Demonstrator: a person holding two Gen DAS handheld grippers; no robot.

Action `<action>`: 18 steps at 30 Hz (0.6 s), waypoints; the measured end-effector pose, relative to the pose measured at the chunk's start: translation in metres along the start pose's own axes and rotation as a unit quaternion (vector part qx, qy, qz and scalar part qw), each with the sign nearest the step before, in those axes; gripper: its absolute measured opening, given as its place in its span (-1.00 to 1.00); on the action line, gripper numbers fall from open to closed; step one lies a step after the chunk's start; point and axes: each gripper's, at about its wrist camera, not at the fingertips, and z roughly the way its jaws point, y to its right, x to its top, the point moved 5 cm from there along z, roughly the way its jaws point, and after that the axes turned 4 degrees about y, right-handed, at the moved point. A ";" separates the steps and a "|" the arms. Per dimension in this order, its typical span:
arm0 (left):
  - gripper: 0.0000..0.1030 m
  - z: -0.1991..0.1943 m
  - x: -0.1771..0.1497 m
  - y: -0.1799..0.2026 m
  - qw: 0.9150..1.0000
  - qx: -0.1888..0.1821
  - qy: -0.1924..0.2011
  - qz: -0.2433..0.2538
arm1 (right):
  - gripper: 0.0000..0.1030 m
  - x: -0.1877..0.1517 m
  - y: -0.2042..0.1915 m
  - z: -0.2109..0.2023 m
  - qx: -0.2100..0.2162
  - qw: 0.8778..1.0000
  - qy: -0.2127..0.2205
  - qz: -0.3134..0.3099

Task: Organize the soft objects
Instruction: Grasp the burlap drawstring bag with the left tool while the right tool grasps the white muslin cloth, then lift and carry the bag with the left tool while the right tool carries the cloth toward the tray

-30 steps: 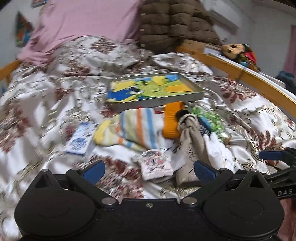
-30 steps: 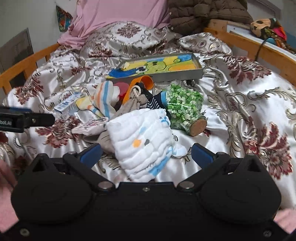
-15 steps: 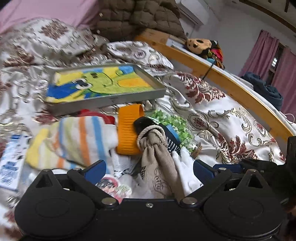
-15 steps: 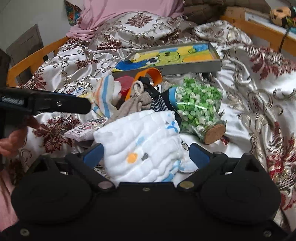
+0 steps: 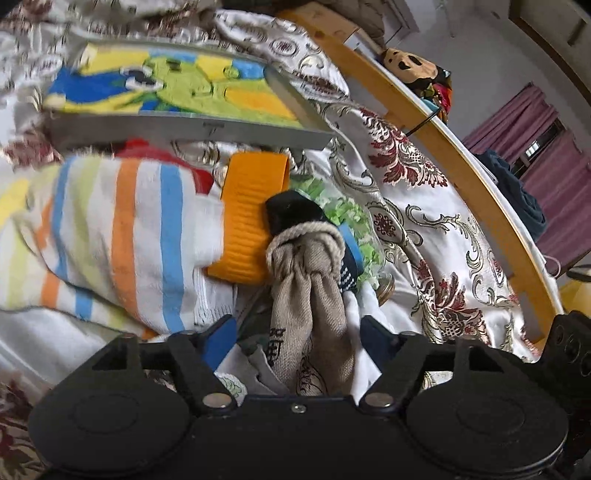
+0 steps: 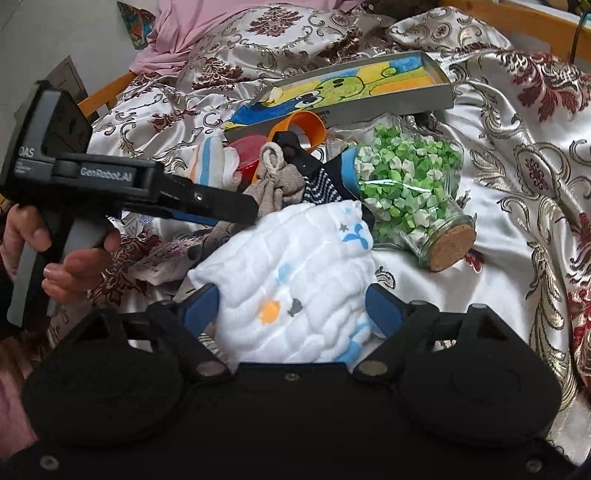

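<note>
Floral satin bedding (image 6: 517, 221) carried the clutter. Right gripper (image 6: 291, 308), jaws just closing, bracketed the white quilted cloth (image 6: 291, 280), pads touching its sides. Left gripper (image 5: 299, 338), also closing, straddled the beige drawstring pouch (image 5: 310, 295) without contact.

Counted one tray (image 6: 388, 101) with a cartoon towel (image 5: 177, 88) in it. One glass jar (image 6: 413, 192) of green paper stars, one cork (image 6: 452, 247) in it. One striped towel (image 5: 122, 240), one white quilted cloth (image 6: 295, 280), one beige drawstring bag (image 5: 310, 288), one dark striped sock (image 6: 321, 188). One orange band (image 5: 251, 218), one red lid (image 6: 251, 155). Two grippers: left gripper (image 5: 299, 338), right gripper (image 6: 291, 308). One bedspread (image 6: 517, 166), one pink pillow (image 6: 207, 26). Could've missed stuff under the pile.
</note>
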 end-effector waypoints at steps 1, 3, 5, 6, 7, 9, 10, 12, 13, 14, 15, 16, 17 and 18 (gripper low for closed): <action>0.27 0.001 -0.001 -0.002 1.000 -0.003 -0.003 -0.004 | 0.31 0.000 0.001 0.002 -0.001 1.000 -0.003 0.000; 0.09 0.003 -0.002 -0.004 1.000 -0.006 -0.007 -0.013 | 0.22 -0.001 0.001 0.003 -0.004 1.000 -0.006 -0.001; -0.03 0.003 -0.002 -0.005 1.000 -0.010 -0.009 -0.024 | 0.08 -0.001 0.001 0.005 -0.009 1.000 -0.007 -0.002; -0.10 0.003 -0.002 -0.006 0.999 -0.011 -0.010 -0.028 | -0.04 -0.001 0.002 0.006 -0.014 1.000 -0.007 -0.002; -0.12 0.003 -0.002 -0.007 0.999 -0.012 -0.012 -0.031 | -0.20 0.000 0.004 0.007 -0.020 1.000 -0.008 -0.001; -0.22 0.004 -0.003 -0.007 0.999 -0.009 -0.015 -0.035 | -0.48 -0.001 0.009 0.008 -0.034 0.999 -0.009 0.002; -0.24 0.004 -0.003 -0.006 0.999 -0.008 -0.017 -0.035 | -0.52 -0.001 0.012 0.008 -0.041 0.999 -0.010 0.005; -0.32 0.003 -0.003 -0.004 0.999 -0.009 -0.019 -0.033 | -0.56 -0.002 0.014 0.010 -0.039 0.999 -0.013 0.008; -0.36 0.002 -0.002 -0.005 0.999 -0.008 -0.019 -0.034 | -0.60 -0.003 0.014 0.010 -0.040 0.999 -0.014 0.004; -0.43 0.001 -0.002 -0.004 0.999 -0.006 -0.019 -0.035 | -0.63 -0.003 0.013 0.011 -0.042 0.999 -0.014 0.000; -0.46 0.001 -0.002 -0.004 0.999 -0.004 -0.019 -0.036 | -0.72 -0.004 0.013 0.012 -0.043 0.999 -0.014 -0.004; -0.47 -0.001 -0.002 -0.002 0.999 -0.004 -0.019 -0.036 | -0.82 -0.004 0.013 0.012 -0.045 0.999 -0.012 -0.006; -0.51 -0.002 -0.002 -0.001 0.999 -0.003 -0.017 -0.034 | -0.85 -0.004 0.012 0.012 -0.047 0.999 -0.009 -0.008; -0.54 -0.004 -0.002 0.000 0.999 -0.002 -0.015 -0.032 | -0.89 -0.003 0.012 0.011 -0.050 0.999 -0.005 -0.010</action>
